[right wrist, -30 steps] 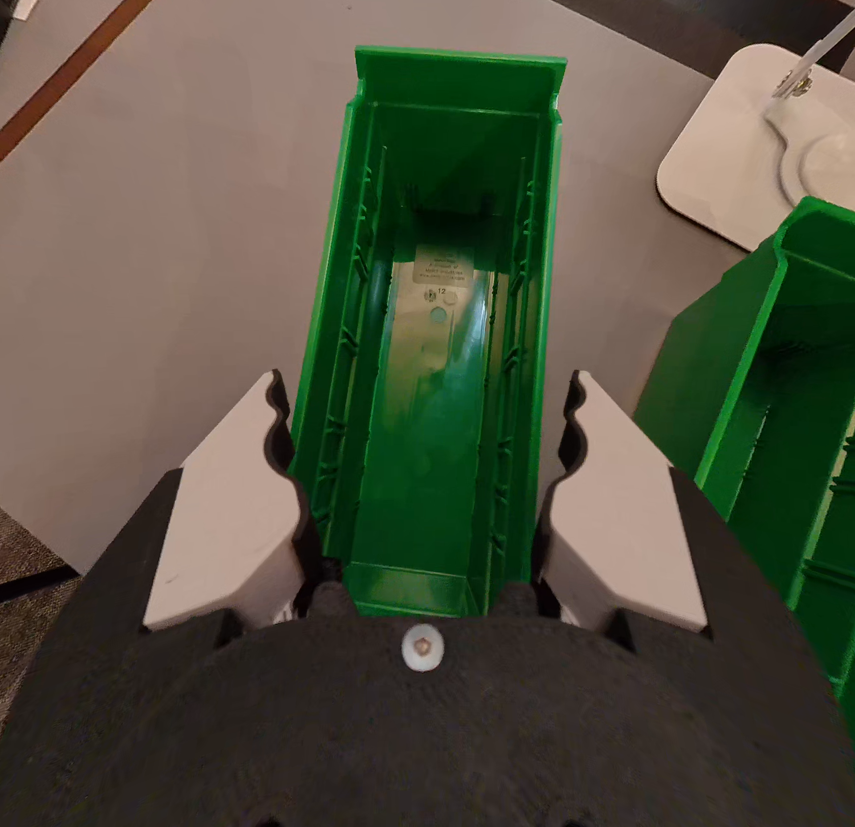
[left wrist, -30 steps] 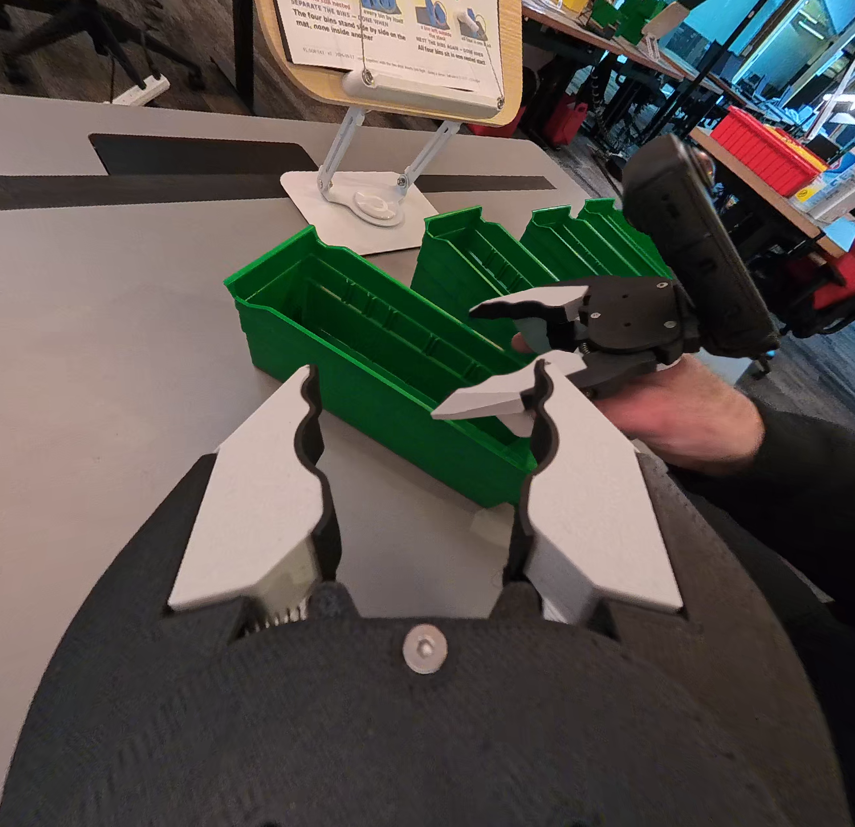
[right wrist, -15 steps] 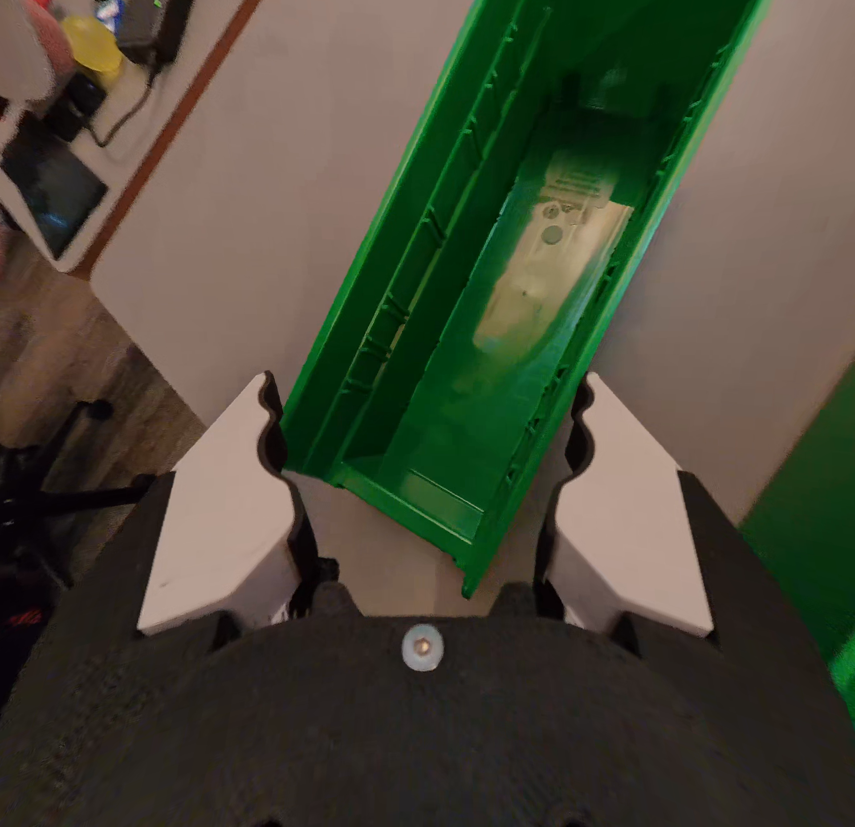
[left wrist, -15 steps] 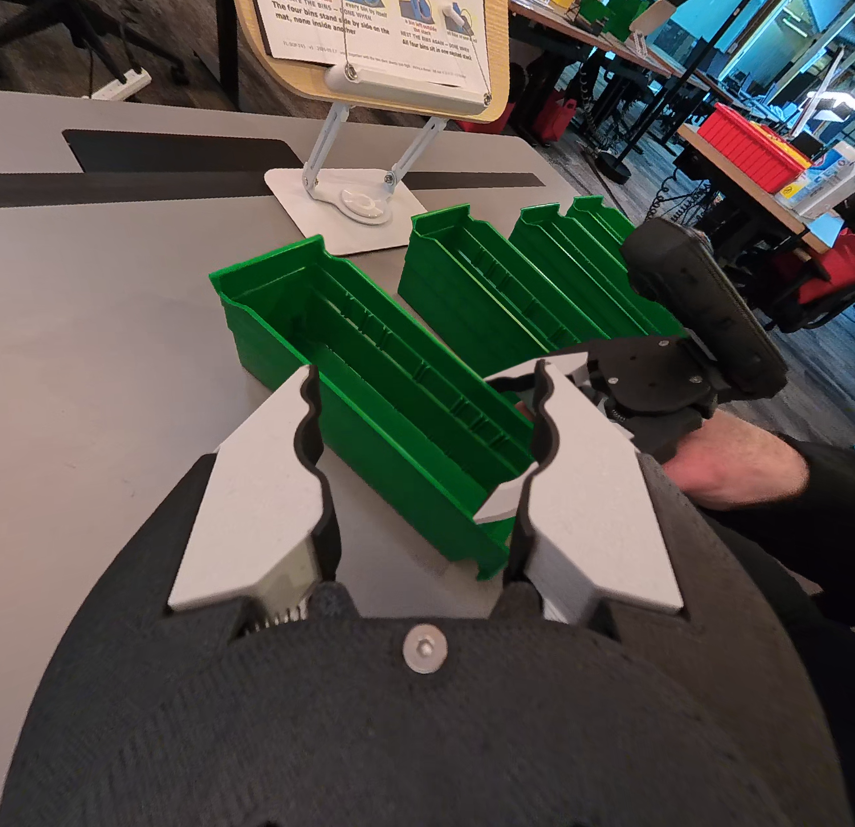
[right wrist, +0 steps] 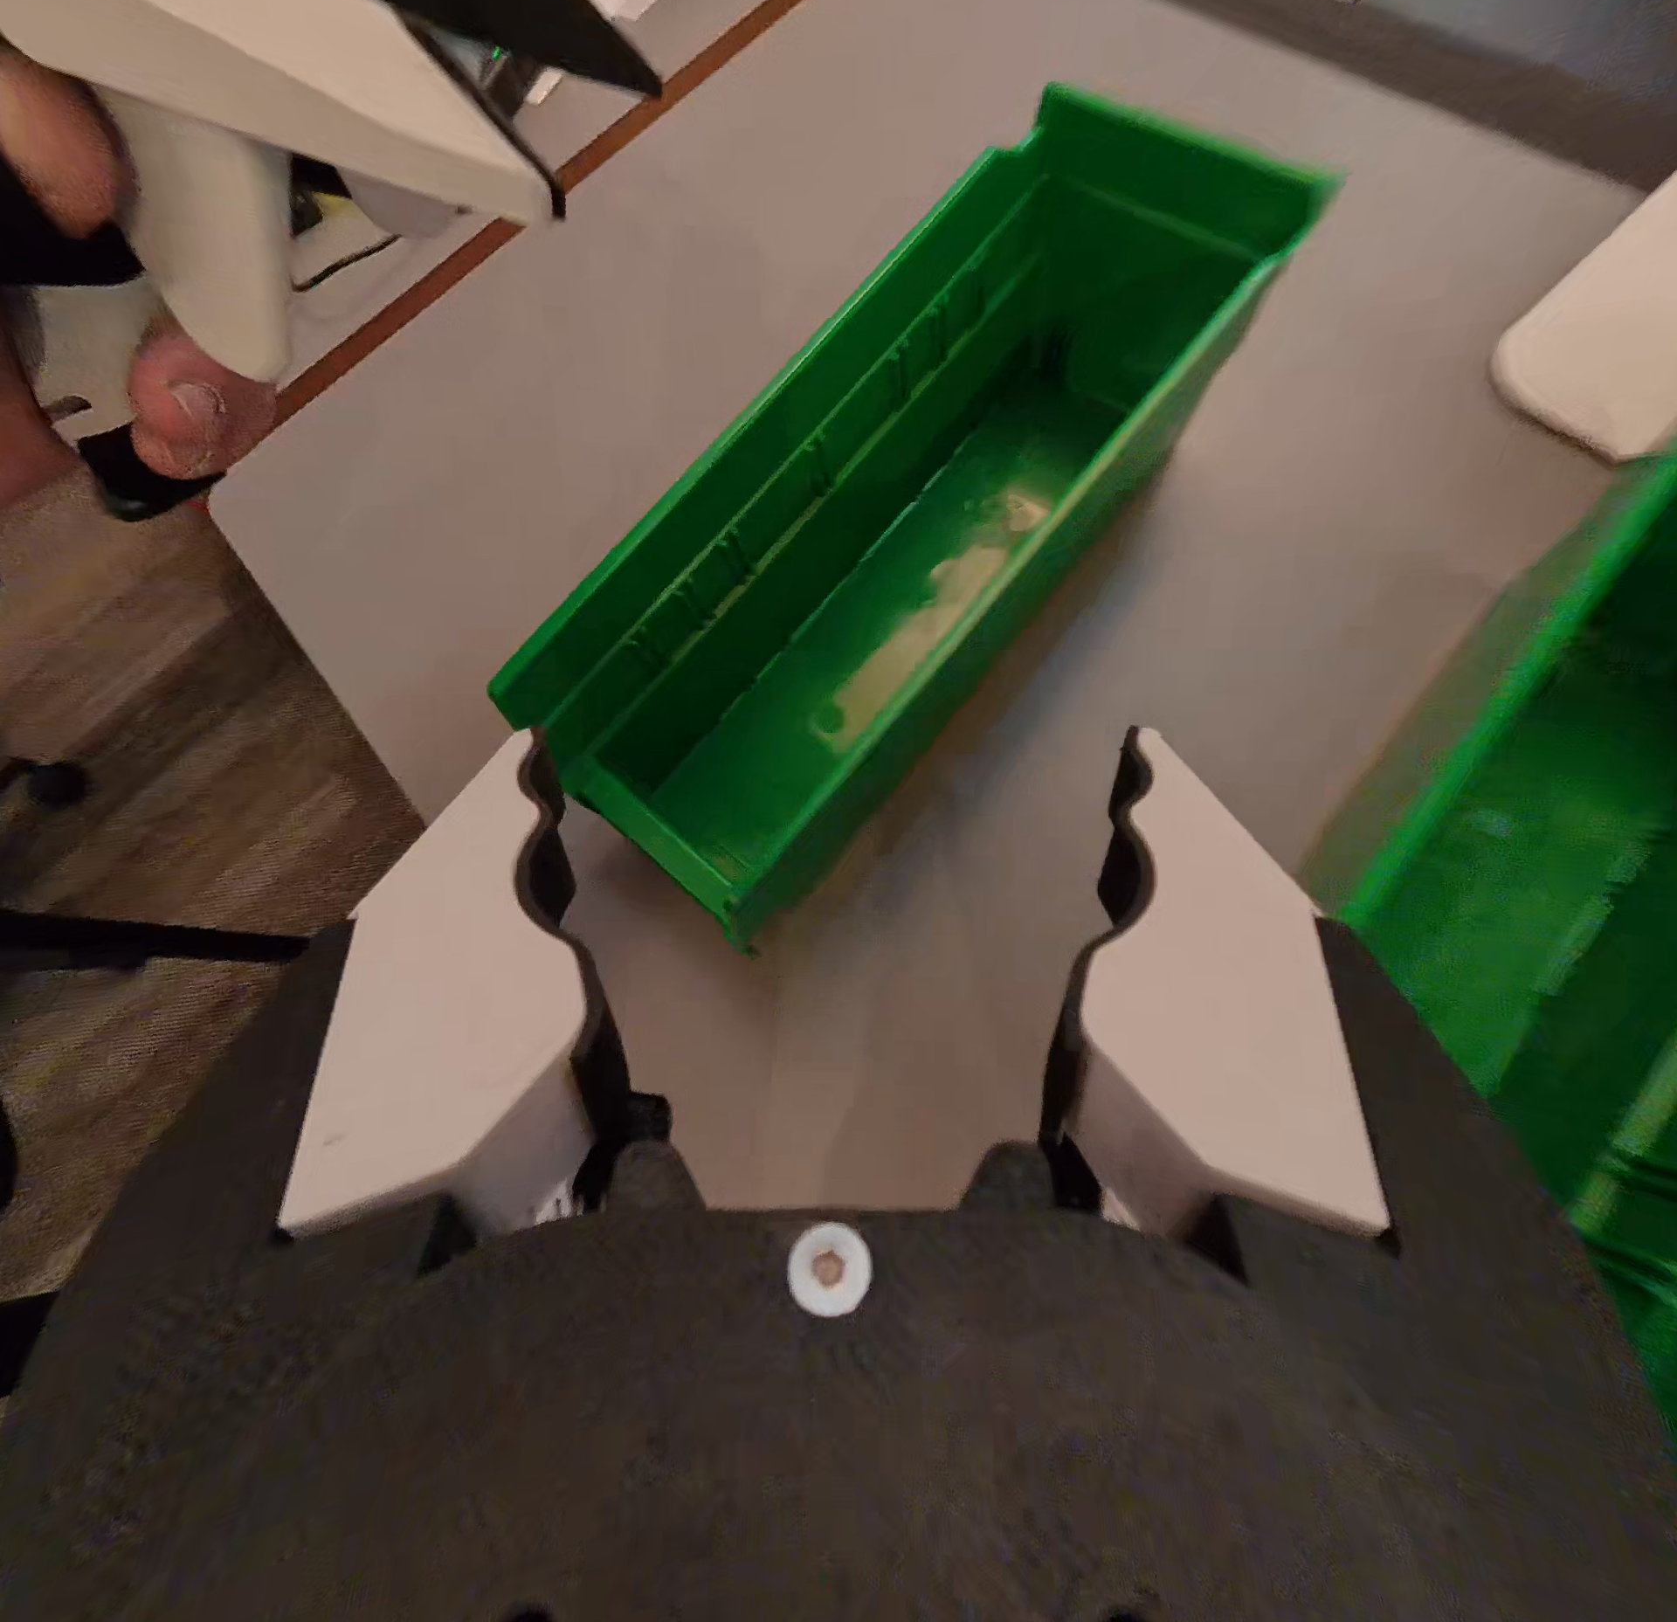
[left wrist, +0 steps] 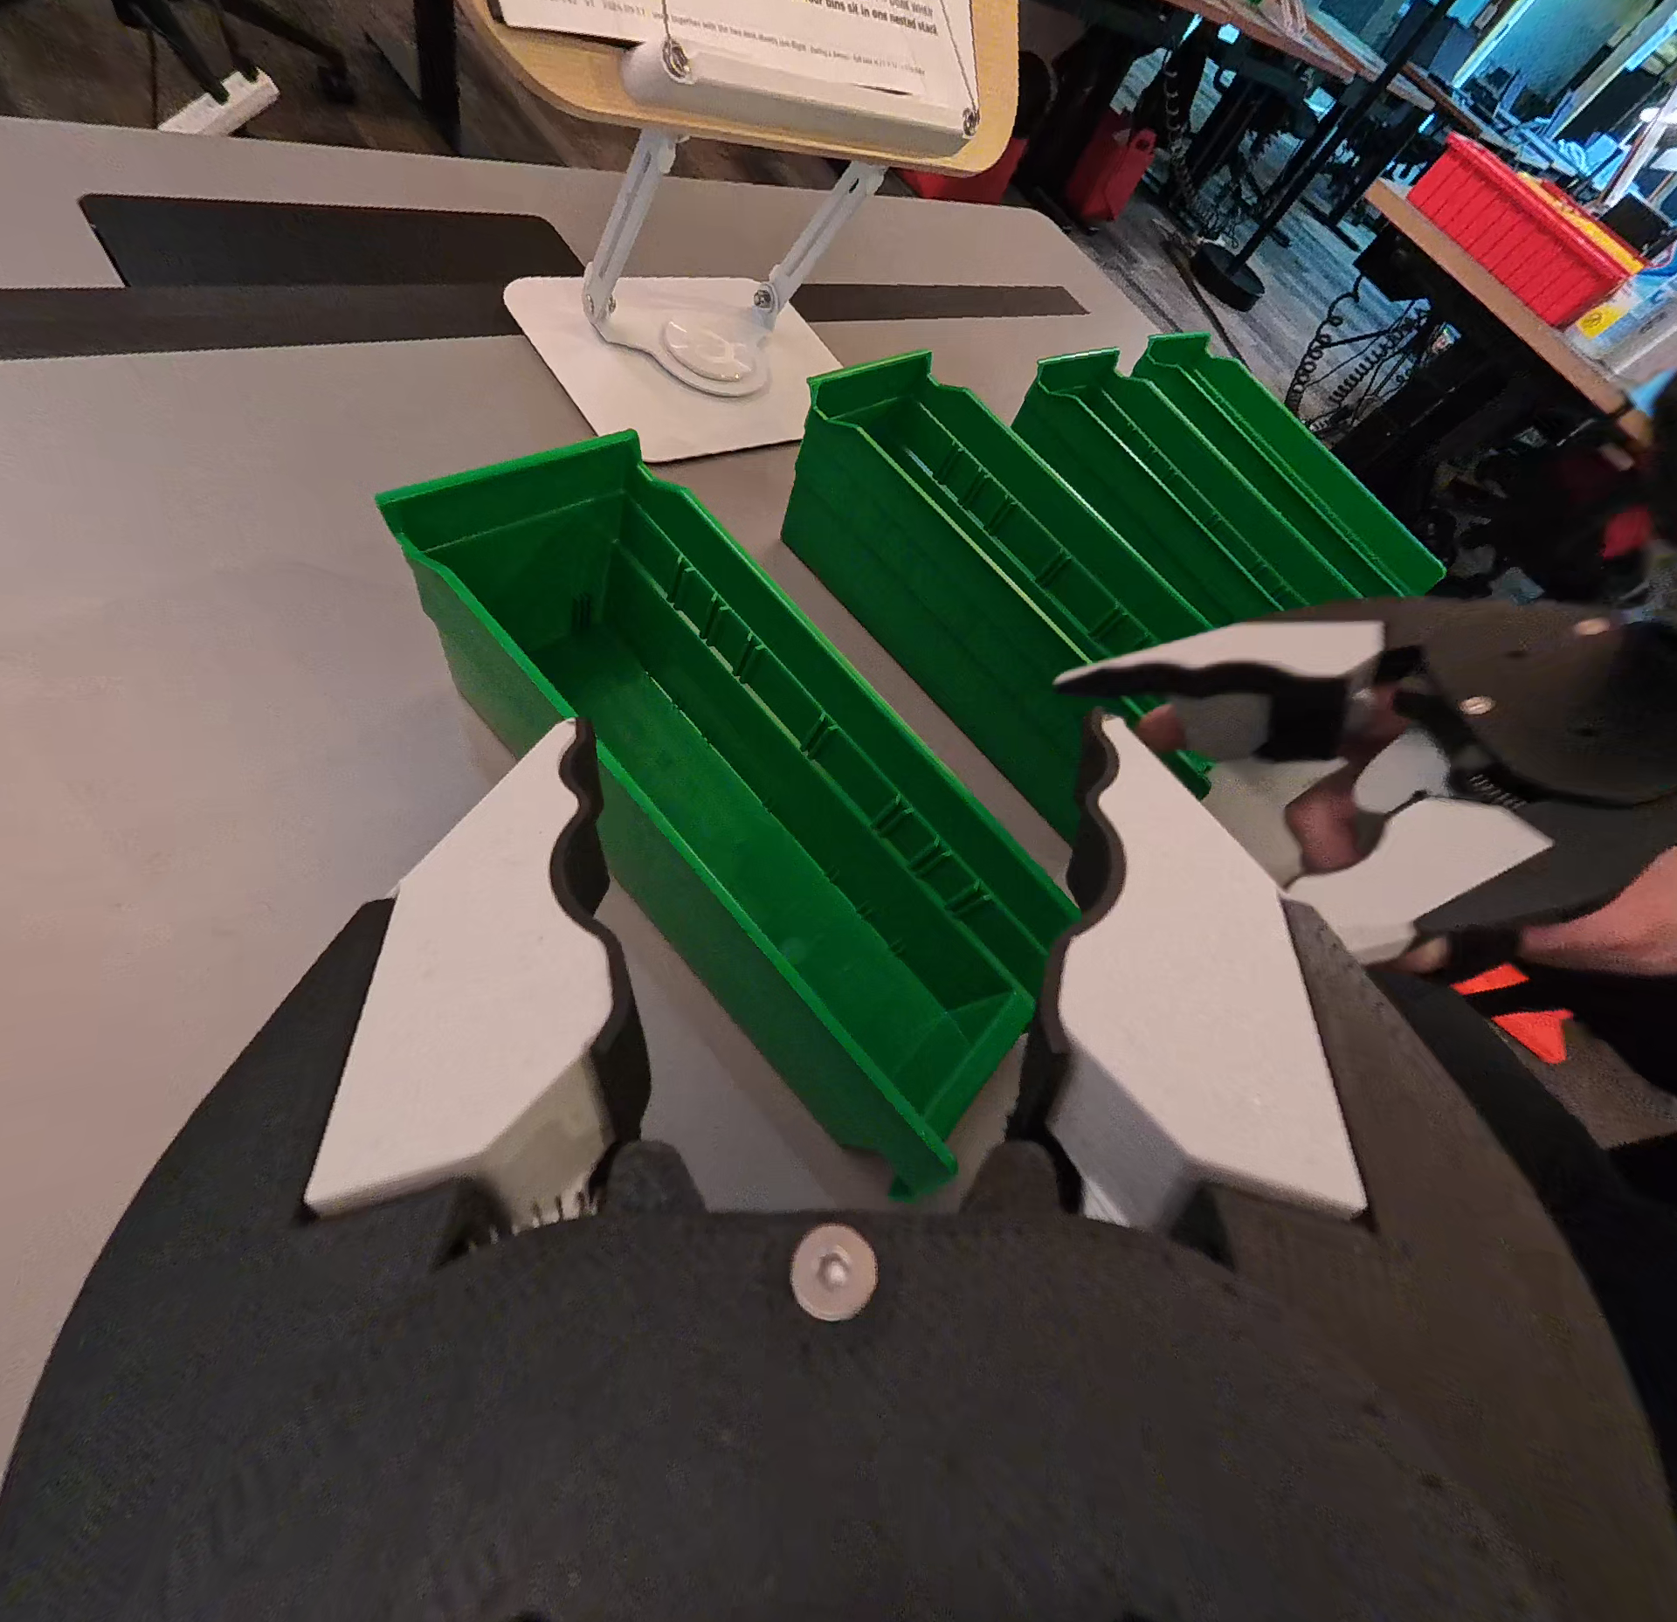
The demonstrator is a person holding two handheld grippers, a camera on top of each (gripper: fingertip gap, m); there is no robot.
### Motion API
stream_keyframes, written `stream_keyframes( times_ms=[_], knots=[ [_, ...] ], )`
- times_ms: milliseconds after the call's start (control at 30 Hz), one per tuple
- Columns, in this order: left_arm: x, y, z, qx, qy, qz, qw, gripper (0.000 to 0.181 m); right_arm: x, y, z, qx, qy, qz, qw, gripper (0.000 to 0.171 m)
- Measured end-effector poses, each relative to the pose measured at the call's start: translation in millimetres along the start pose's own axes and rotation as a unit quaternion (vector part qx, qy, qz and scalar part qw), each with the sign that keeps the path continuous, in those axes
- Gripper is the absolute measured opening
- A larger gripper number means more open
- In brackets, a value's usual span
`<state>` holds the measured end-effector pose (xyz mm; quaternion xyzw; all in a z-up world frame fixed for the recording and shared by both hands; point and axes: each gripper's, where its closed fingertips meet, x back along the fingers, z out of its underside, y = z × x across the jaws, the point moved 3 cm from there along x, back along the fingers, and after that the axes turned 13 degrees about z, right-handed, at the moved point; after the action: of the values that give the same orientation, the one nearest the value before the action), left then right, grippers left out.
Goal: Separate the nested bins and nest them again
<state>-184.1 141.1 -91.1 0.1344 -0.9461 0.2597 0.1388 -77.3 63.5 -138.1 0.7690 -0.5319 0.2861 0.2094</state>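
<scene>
Workshop room with benches and a red crate in the background; work surface was a grey counter with a white stand holding an instruction board near its far edge.

Four green bins sat open-side-up on the counter, none inside another as far as could be told. The nearest bin lay skewed, its near end close to the counter's front edge, its far end pointing toward the stand. A second bin lay well apart to its right; two more bins sat side by side near the right edge, almost touching.

Left claw: jaws apart, empty, straddling the near end of the nearest bin in view without gripping it. Right claw: jaws apart, empty, just short of that bin's near corner; the view was motion-blurred. The left claw's handle and the person's fingers showed at upper left of the right wrist view.

Judgement: separation looked complete; re-nesting was next.

Risks:
- Both claws crowded the same end of the bin; they could collide.
- The bin's near end sat near the front edge, so a nudge could push it off.
- A one-ended grip on a long bin could let it sag or twist, so its ribs might jam when lowered into another.
</scene>
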Motion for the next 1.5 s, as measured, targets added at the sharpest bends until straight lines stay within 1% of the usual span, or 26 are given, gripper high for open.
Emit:
stream_keyframes(
  times_ms=[67, 133, 267, 400, 467, 533, 567, 667, 733, 833, 900, 967, 1200, 1500],
  knots=[
    [-2, 0, 2, 0.001, 0.004, -0.001, 1.0, 0.103, 20, -21, -4, 0.015, -0.023, 0.027, 0.999, 0.118],
    [-4, 1, 3, 0.003, 0.004, 0.001, 1.0, 0.103, 44, -52, -6, 0.025, -0.039, 0.066, 0.997, 0.115],
    [-7, 3, 6, 0.01, 0.006, 0.002, 1.0, 0.103, 97, -126, -2, -0.006, -0.064, 0.128, 0.99, 0.108],
    [-14, 4, 10, 0.013, 0.014, -0.001, 1.0, 0.103, 147, -206, 18, -0.044, -0.065, 0.214, 0.974, 0.102],
    [-18, 2, 11, 0.013, 0.019, 0.0, 1.0, 0.103, 158, -237, 38, -0.072, -0.031, 0.233, 0.969, 0.109],
    [-23, 0, 13, 0.01, 0.027, 0.001, 1.0, 0.103, 157, -256, 59, -0.096, 0.009, 0.227, 0.969, 0.114],
    [-26, -2, 14, 0.009, 0.031, 0.002, 0.999, 0.103, 153, -263, 69, -0.099, 0.029, 0.23, 0.968, 0.119],
    [-34, -5, 17, 0.005, 0.043, 0.005, 0.999, 0.103, 130, -272, 85, -0.098, 0.072, 0.231, 0.965, 0.124],
    [-38, -6, 19, 0.004, 0.05, 0.006, 0.999, 0.103, 115, -282, 94, -0.087, 0.113, 0.249, 0.958, 0.128],
    [-38, -7, 21, 0.003, 0.055, 0.007, 0.998, 0.103, 91, -288, 104, -0.087, 0.158, 0.238, 0.954, 0.126],
    [-37, -6, 21, 0.004, 0.054, 0.007, 0.998, 0.103, 80, -293, 110, -0.078, 0.186, 0.243, 0.949, 0.119],
    [-36, -4, 22, 0.007, 0.053, 0.007, 0.999, 0.102, 72, -297, 115, -0.072, 0.205, 0.247, 0.944, 0.119],
    [-36, 0, 25, 0.012, 0.054, 0.008, 0.998, 0.102, 70, -304, 108, -0.079, 0.181, 0.247, 0.949, 0.103],
    [-39, 0, 27, 0.013, 0.06, 0.007, 0.998, 0.102, 82, -307, 90, -0.096, 0.123, 0.236, 0.959, 0.096]
  ],
)
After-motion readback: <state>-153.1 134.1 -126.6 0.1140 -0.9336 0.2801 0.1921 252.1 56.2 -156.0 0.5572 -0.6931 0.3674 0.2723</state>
